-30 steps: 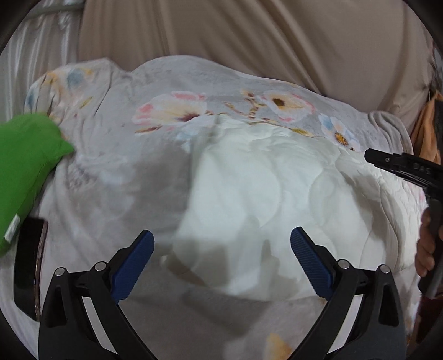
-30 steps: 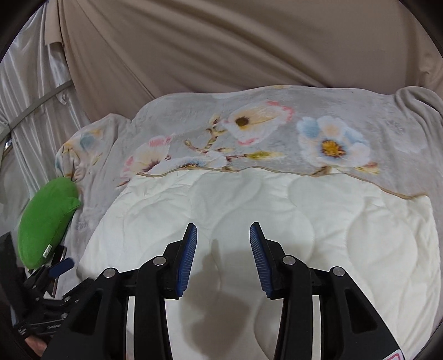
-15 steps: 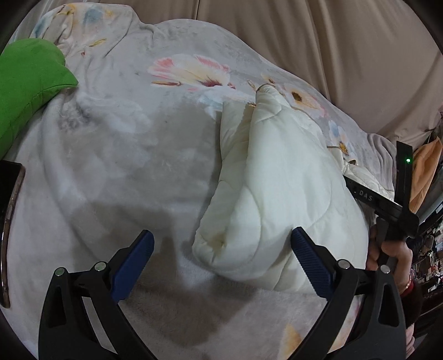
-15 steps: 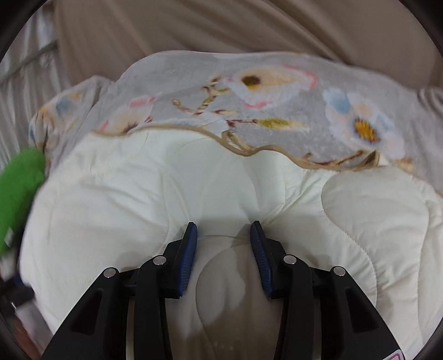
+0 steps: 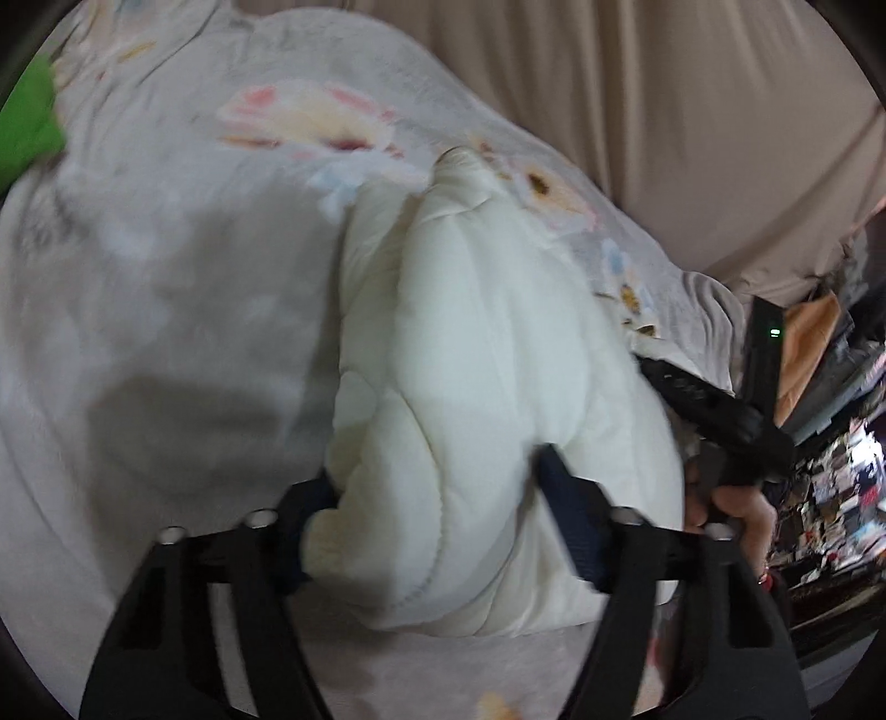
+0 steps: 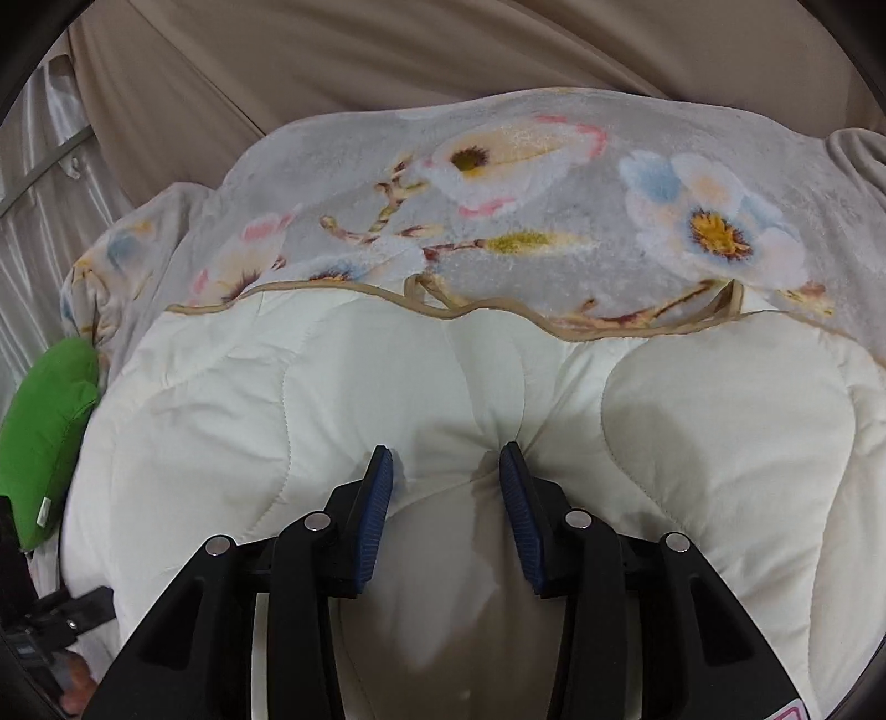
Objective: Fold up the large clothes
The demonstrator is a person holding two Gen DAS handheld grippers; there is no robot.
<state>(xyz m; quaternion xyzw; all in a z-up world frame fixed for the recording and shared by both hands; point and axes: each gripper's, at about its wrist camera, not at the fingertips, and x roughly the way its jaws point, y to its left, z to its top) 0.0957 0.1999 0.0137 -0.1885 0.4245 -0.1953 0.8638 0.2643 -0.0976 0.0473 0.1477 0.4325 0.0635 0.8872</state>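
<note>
Left gripper [image 5: 437, 498] jaws have just been closing, now pinching the near end of the folded white quilt [image 5: 487, 354]. Right gripper [image 6: 446, 476] sits narrow, its 2 pads pressed into a quilt bulge between them. Quilt lies on a floral blanket [image 6: 554, 183]; green pillow [image 6: 44, 432] at left, beige curtain [image 6: 387, 50] behind.

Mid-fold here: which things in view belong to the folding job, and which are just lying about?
Part of the job:
- white quilted comforter, folded into a thick bundle
- left gripper, whose jaws have just been closing around the bundle's end
- right gripper, pressing into the comforter's top

Just lying about:
- green cushion
- floral blanket underneath
- beige curtain behind
</note>
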